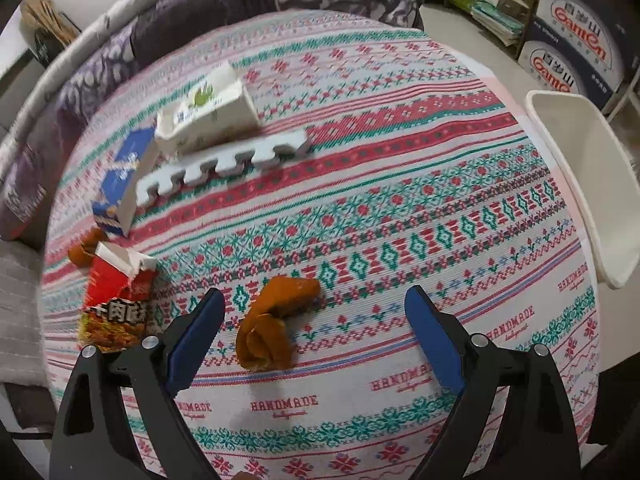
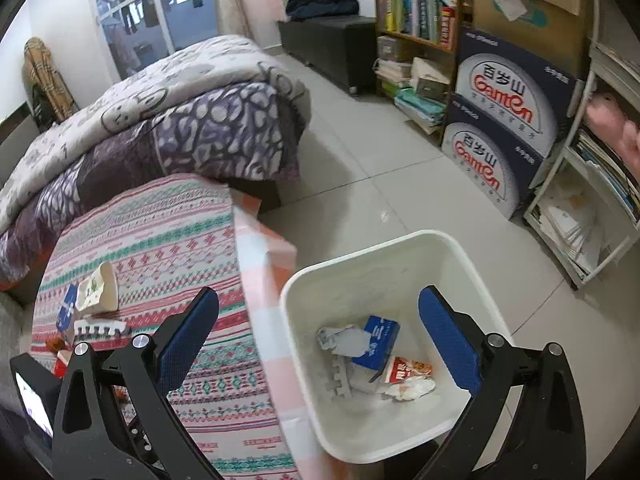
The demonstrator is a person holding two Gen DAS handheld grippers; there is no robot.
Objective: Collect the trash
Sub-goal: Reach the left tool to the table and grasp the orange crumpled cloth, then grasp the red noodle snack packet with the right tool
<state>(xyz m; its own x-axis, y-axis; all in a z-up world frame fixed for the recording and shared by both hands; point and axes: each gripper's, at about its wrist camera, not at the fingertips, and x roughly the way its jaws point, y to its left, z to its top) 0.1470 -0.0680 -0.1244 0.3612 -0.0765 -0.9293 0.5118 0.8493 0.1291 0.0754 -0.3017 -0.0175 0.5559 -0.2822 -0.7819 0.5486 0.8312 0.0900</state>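
Note:
An orange peel [image 1: 272, 320] lies on the patterned tablecloth [image 1: 400, 208], just ahead of my open, empty left gripper [image 1: 316, 312] and nearer its left finger. Further left lie a red snack box [image 1: 118, 292], a second peel [image 1: 84, 250], a blue box [image 1: 124, 176], a grey foam strip [image 1: 224, 164] and a white carton [image 1: 208, 112]. My right gripper [image 2: 320, 316] is open and empty above the white trash bin [image 2: 292, 300], which holds a blue box [image 2: 378, 340], grey foam pieces [image 2: 344, 340] and a red-and-white wrapper [image 2: 408, 376].
The bin [image 1: 576, 184] stands on the floor off the table's right edge. A bed with purple and white quilts [image 2: 160, 120] lies behind the table. Stacked water cartons [image 2: 504, 120] and bookshelves [image 2: 416, 12] line the right wall.

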